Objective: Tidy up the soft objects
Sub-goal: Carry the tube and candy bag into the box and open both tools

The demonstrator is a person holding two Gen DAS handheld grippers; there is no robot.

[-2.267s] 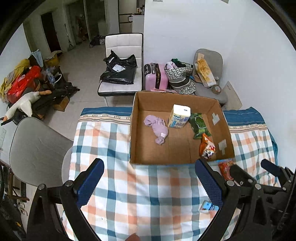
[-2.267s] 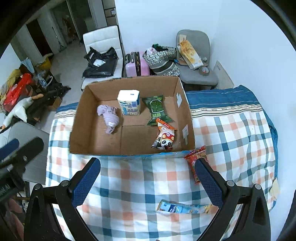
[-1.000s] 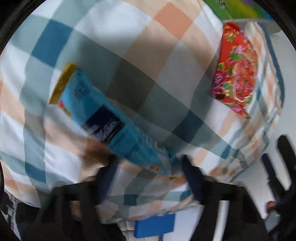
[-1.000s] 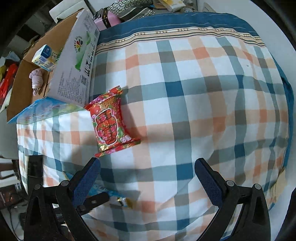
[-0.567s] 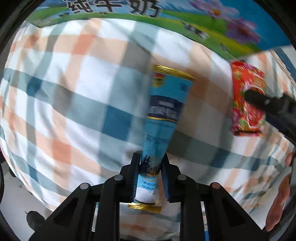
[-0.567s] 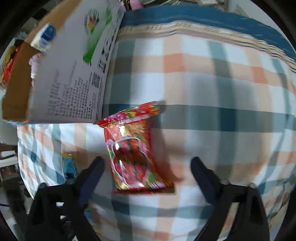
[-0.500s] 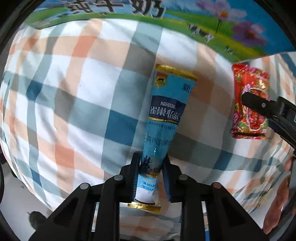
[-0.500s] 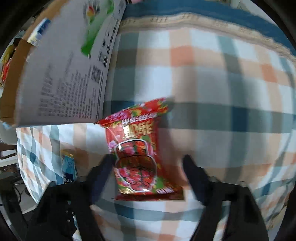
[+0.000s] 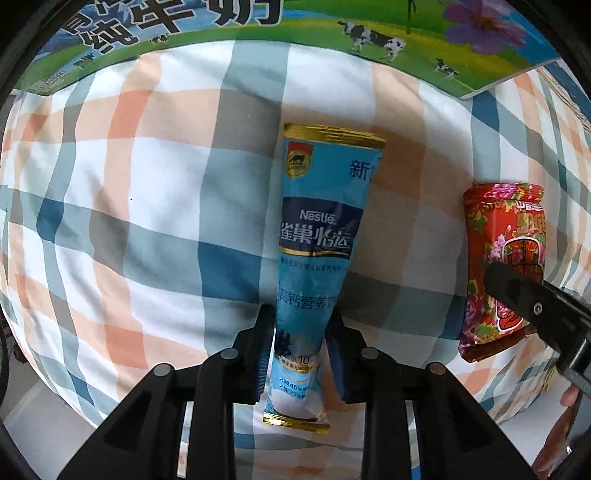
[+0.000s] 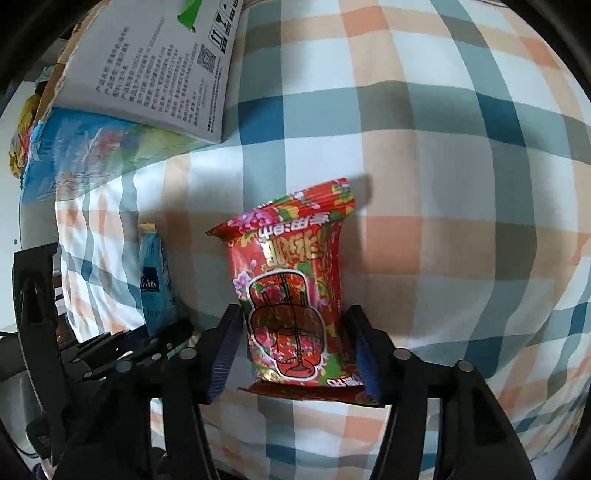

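A long blue Nestle sachet (image 9: pixel 317 236) lies on the checked cloth. My left gripper (image 9: pixel 300 350) is shut on its near end. The sachet also shows in the right wrist view (image 10: pixel 155 288), with the left gripper (image 10: pixel 162 332) on it. A red flowered snack packet (image 10: pixel 291 295) lies on the cloth, and my right gripper (image 10: pixel 293 350) has closed in around its near half, pads close to or touching its sides. The packet also shows in the left wrist view (image 9: pixel 502 266), with a right gripper finger (image 9: pixel 535 306) across it.
The cardboard box stands just beyond both items; its printed front wall (image 9: pixel 258 22) and white side wall (image 10: pixel 159 70) are visible. The checked cloth (image 10: pixel 443 184) stretches away to the right. The bed's front edge drops off just below the grippers.
My left gripper came down, closed on the blue sachet's near end and holds it. My right gripper dropped to the red packet and its fingers narrowed around it.
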